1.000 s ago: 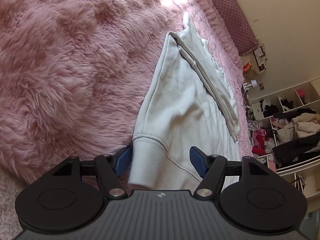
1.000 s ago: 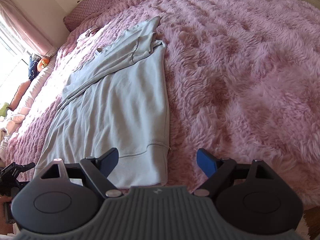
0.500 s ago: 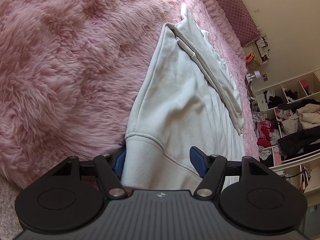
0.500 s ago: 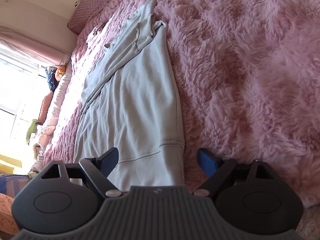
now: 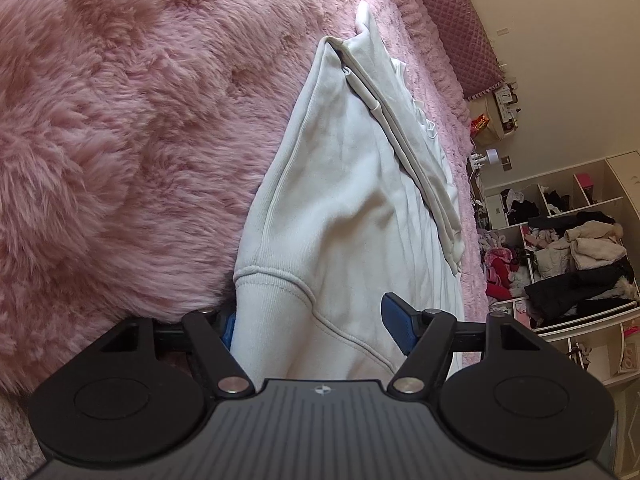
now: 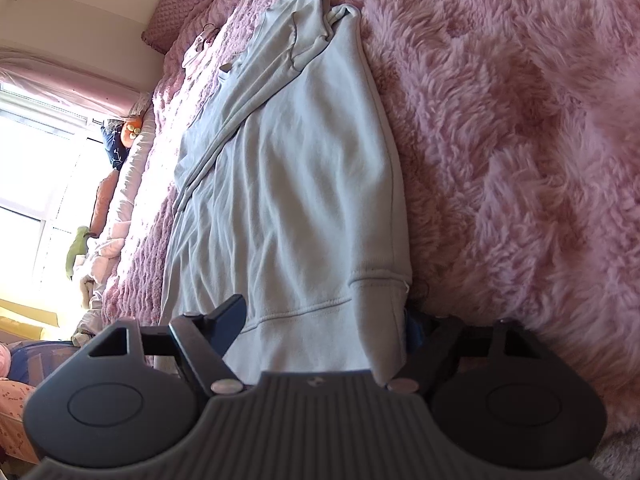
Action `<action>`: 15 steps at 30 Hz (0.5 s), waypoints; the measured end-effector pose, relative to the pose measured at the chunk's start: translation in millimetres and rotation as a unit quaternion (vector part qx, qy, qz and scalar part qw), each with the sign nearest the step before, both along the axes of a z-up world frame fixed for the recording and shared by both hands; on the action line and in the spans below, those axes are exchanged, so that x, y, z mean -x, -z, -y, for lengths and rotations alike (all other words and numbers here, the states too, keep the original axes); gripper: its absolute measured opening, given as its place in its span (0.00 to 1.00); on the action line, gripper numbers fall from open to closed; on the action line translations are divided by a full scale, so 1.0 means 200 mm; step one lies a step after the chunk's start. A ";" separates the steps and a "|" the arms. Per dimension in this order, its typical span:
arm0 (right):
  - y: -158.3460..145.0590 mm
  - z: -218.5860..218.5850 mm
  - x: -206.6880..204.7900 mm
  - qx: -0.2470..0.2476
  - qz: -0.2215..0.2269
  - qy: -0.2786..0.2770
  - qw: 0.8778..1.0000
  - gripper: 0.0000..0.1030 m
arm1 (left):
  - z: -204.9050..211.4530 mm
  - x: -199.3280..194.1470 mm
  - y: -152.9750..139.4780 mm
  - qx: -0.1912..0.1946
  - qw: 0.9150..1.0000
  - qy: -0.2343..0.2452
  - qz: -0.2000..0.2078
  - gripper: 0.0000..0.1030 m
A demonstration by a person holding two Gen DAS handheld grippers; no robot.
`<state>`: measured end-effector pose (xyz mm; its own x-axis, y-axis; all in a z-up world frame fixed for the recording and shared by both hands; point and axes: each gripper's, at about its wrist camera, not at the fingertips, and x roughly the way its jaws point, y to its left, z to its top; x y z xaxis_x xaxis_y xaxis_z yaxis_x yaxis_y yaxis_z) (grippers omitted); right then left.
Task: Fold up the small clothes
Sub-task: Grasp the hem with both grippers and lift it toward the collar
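Since a second ago both grippers have pushed in onto the bottom hem of the pale sweatshirt (image 5: 352, 216), and each now has a hem corner between its fingers rather than lying just ahead of them. On the left, the left gripper (image 5: 310, 326) straddles the ribbed corner: its left blue pad is tucked under the fabric edge against the pink fur, its right pad stands clear above the cloth. The jaws are closing, not yet pinching. On the right, the right gripper (image 6: 324, 320) has dropped lower and rolled; the other hem corner drapes between its fingers, the right pad mostly hidden behind the fabric, the left pad apart from it. Its jaws are closing too.

The sweatshirt lies flat and lengthwise on the shaggy pink bedspread (image 5: 120, 140), hem nearest, sleeves folded in across the body, creased with soft lengthwise wrinkles. A cluttered shelf unit (image 5: 568, 248) stands beyond the bed.
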<state>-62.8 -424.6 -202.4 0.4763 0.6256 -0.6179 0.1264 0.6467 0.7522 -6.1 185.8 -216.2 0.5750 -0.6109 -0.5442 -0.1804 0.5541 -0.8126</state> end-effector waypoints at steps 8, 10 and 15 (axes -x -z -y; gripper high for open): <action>0.02 -0.05 0.02 0.006 -0.019 -0.015 1.000 0.07 | -0.03 0.02 0.02 0.026 1.000 0.005 0.001 0.06; 0.01 -0.04 0.02 -0.001 -0.018 -0.006 1.000 0.04 | -0.03 0.02 0.00 0.029 1.000 0.010 0.007 0.06; -0.06 -0.02 -0.01 -0.037 0.002 0.010 0.999 0.01 | -0.04 -0.02 -0.04 0.083 0.996 0.013 0.027 0.06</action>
